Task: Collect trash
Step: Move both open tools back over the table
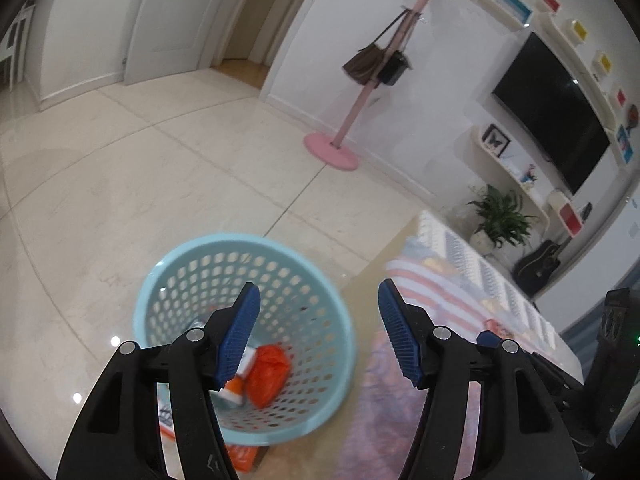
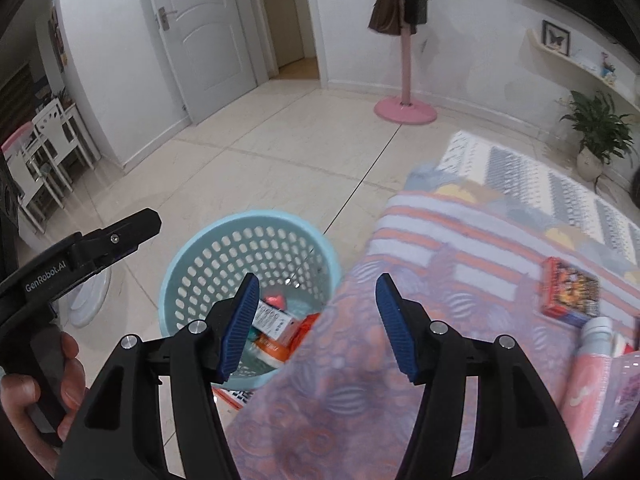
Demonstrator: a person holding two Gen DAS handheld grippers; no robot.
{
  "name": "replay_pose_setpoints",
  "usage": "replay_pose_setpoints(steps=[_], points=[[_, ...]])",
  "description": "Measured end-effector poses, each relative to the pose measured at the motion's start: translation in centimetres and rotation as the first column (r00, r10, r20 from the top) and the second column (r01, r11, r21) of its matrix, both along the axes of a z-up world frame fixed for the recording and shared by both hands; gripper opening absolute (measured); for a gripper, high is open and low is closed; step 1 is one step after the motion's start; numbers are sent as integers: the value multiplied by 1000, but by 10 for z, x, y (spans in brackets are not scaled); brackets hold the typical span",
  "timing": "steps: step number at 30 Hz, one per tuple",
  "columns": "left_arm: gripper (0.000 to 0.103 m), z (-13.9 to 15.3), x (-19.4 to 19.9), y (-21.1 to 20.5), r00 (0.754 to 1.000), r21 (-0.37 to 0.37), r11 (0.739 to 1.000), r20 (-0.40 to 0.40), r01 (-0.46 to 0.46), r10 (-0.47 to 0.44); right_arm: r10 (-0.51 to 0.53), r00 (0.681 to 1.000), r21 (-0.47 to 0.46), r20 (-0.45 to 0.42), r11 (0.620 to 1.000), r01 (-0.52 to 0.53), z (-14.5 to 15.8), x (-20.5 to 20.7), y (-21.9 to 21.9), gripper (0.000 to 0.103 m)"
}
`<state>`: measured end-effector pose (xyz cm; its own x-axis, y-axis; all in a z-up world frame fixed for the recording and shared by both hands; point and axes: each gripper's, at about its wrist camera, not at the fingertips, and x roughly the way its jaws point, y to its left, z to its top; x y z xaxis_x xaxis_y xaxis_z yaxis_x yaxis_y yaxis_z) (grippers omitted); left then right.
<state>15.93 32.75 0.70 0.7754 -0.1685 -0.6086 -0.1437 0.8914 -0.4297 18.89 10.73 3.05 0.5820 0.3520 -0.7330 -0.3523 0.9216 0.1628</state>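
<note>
Below my left gripper (image 1: 319, 332) the bin (image 1: 244, 332) stands on the floor, just beside the desk (image 1: 360, 400) edge. My jaws are apart with nothing between them, the gripper poised above the bin's mouth. Inside lie an orange bag (image 1: 268, 374) and a white packet (image 1: 246, 360), partly behind my left pad. I judge the drop step done for this hand; next it must swing back over the desk to find more trash. Something orange and white (image 1: 244, 456) pokes out under the bin, cut off by my gripper, so I cannot tell what it is. The desk's far end is blurred.

From my right gripper (image 2: 318, 330), the jaws also stand apart and empty, straddling the desk's corner with the bin (image 2: 248, 292) to the left. More wrappers show in the bin, too jumbled to sort. On the desk's patterned cloth lie a red box (image 2: 572, 298) and a pink bottle (image 2: 588, 364), well to the right. These look like the trash left to collect. The next move calls for turning right, lowering onto one, and closing. The bottle's lower end runs out of frame, and blur hides what lies beside it. At the left edge a hand (image 2: 40, 396) holds my other gripper.
</note>
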Motion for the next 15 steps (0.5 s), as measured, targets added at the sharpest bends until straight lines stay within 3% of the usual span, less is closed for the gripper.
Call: replay_pose_setpoints(steps=[5, 9, 15], points=[[60, 18, 0, -43, 996, -8, 997, 55, 75, -74, -71, 995, 19, 67, 997, 70, 30, -17, -49, 57], [64, 23, 1, -100, 978, -5, 981, 71, 195, -194, -145, 982, 33, 120, 989, 142, 51, -38, -99, 57], [70, 20, -9, -206, 912, 91, 913, 71, 398, -405, -283, 937, 15, 205, 958, 286, 68, -75, -183, 57]])
